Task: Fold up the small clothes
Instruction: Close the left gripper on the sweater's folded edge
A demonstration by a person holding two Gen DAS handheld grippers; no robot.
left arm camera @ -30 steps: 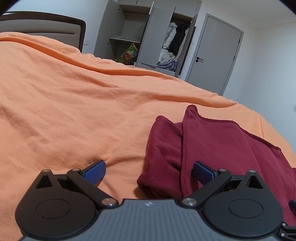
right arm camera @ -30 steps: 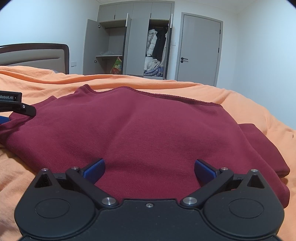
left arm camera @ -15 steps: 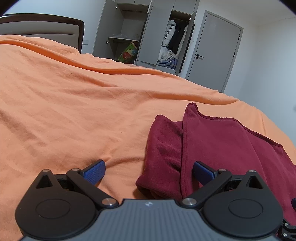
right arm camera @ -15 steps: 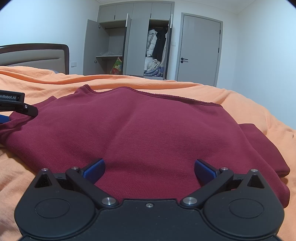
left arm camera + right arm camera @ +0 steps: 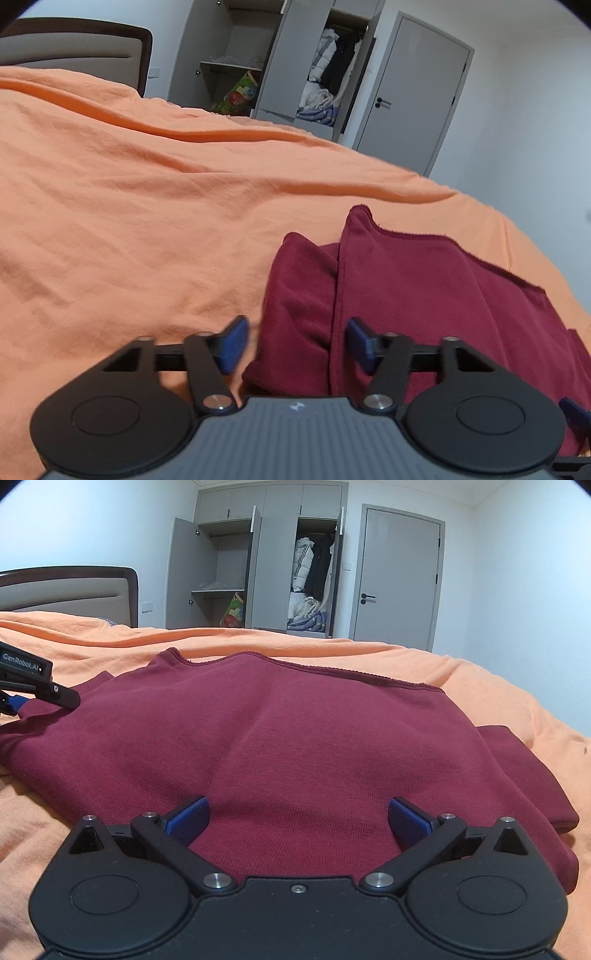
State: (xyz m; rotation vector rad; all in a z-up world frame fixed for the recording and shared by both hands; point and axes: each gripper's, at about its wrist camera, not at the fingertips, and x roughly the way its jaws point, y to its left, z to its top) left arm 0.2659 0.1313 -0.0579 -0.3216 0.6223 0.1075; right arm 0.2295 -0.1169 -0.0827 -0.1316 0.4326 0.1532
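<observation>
Your 1 maroon sweatshirt [image 5: 295, 731], soft fine-ribbed knit, lies folded flat on the bed's wrinkled orange cover [image 5: 147, 206]. Your left gripper [image 5: 295, 345] has its fingers partly apart astride the sweatshirt's thick folded edge; your right gripper [image 5: 297, 818] hovers wide apart, empty. Behind, 1 wardrobe [image 5: 258, 565] stands open.

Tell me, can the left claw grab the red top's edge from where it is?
Probably yes. The left claw is partly open, and the folded edge of the red top already lies between its fingers. Nothing sits in the way on the orange blanket.
</observation>
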